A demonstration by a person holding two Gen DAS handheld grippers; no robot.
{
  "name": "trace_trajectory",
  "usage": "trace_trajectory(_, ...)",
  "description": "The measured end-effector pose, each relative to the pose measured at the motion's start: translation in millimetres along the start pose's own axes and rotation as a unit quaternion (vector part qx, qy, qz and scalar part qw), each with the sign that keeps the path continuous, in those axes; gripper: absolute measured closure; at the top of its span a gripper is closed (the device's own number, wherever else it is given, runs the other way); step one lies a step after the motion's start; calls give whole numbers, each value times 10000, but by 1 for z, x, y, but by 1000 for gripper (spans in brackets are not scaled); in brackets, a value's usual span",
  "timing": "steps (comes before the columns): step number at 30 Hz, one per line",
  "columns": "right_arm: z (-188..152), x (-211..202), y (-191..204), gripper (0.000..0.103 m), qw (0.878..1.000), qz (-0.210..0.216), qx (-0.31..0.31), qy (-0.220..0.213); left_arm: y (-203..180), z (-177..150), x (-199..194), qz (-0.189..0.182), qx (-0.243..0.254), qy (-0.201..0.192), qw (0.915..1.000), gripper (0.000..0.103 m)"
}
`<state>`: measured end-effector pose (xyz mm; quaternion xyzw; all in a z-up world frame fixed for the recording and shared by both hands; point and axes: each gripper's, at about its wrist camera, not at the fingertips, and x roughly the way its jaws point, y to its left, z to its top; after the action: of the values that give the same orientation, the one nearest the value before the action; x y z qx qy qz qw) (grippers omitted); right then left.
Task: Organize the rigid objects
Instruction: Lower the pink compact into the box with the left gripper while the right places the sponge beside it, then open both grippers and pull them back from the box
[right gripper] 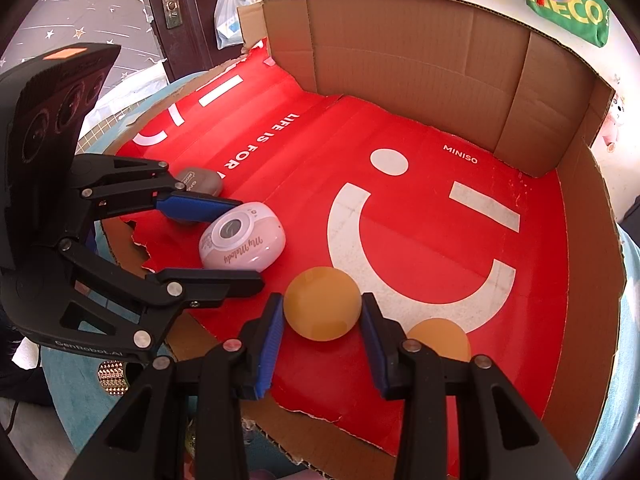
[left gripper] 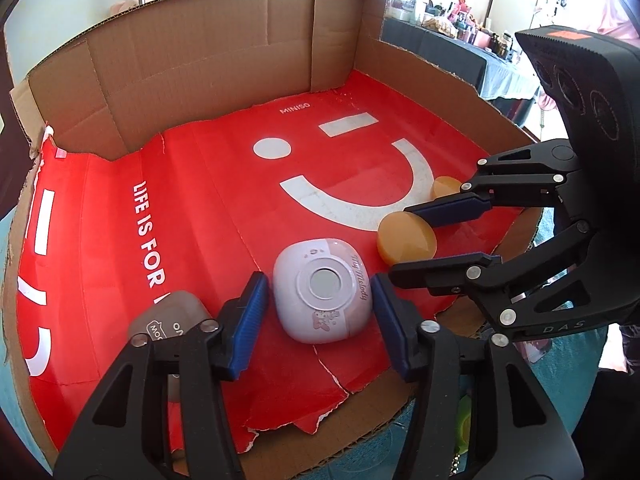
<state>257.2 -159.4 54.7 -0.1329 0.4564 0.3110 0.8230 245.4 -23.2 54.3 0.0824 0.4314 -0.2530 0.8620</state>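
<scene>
The left gripper [left gripper: 318,300] stood open around the pink case [left gripper: 322,295] (pads clear of it); the right gripper [right gripper: 322,320] clamped an amber disc [right gripper: 322,303].

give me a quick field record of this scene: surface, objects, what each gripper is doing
surface: red printed sheet lining a cut-open cardboard box
objects: pale pink case, two amber discs, grey case
left gripper: open, straddling pale pink case, gaps either side
right gripper: shut on the nearer amber disc
</scene>
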Motion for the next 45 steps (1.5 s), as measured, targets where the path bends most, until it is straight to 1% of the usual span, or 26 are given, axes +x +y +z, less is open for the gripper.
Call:
trace_trajectory(1, 0, 0, 0, 61, 10000, -5, 1, 1, 0, 0, -2, 13, -4, -47, 10000, 41)
trace_trajectory(2, 0, 0, 0, 60, 10000, -10, 3, 5, 0, 0, -4, 36, -4, -102, 9999, 40)
trace_trajectory(9, -2, -5, 1, 52, 10000, -21, 21, -38, -1, 1, -20, 156, 13, -318, 9994, 38)
trace_trajectory(12, -3, -15, 2, 46, 9999, -69, 26, -127, -3, -1, -32, 245, -11, -506, 9984, 28)
trace_trajectory(15, -3, -29, 4, 38, 9995, -119, 75, -274, -5, -4, -48, 250, -119, -747, 9968, 28)
trace_trajectory(18, -5, -50, 7, 30, 9984, -222, 139, -511, -8, -9, -67, 360, -269, -983, 9941, 27)
trace_trajectory(20, -8, -66, 8, 26, 9969, -288, 231, -688, -12, -13, -82, 523, -319, -1201, 9909, 24)
trace_trajectory(22, -12, -84, 10, 20, 9946, -388, 316, -908, -17, -18, -101, 700, -361, -1480, 9858, 19)
trace_trajectory(23, -15, -94, 13, 19, 9931, -411, 358, -1035, -20, -20, -109, 764, -382, -1608, 9833, 18)
trace_trajectory(25, -21, -114, 18, 10, 9898, -488, 435, -1270, -26, -26, -128, 857, -469, -1874, 9774, 13)
trace_trajectory(27, -29, -134, 27, 5, 9848, -675, 493, -1523, -31, -33, -143, 846, -595, -2068, 9729, 11)
trace_trajectory(30, -43, -164, 42, 1, 9762, -879, 562, -1900, -40, -46, -163, 859, -741, -2317, 9661, 9)
trace_trajectory(34, -64, -195, 64, 0, 9649, -1093, 649, -2300, -56, -66, -182, 1061, -787, -2547, 9579, 7)
trace_trajectory(38, -90, -215, 87, 0, 9537, -1355, 695, -2594, -69, -89, -191, 1220, -866, -2696, 9513, 7)
trace_trajectory(42, -119, -221, 105, 0, 9431, -1578, 790, -2818, -77, -110, -193, 1294, -1011, -2771, 9467, 7)
trace_trajectory(45, -139, -217, 114, 0, 9367, -1775, 915, -2876, -84, -123, -185, 1429, -992, -2735, 9460, 7)
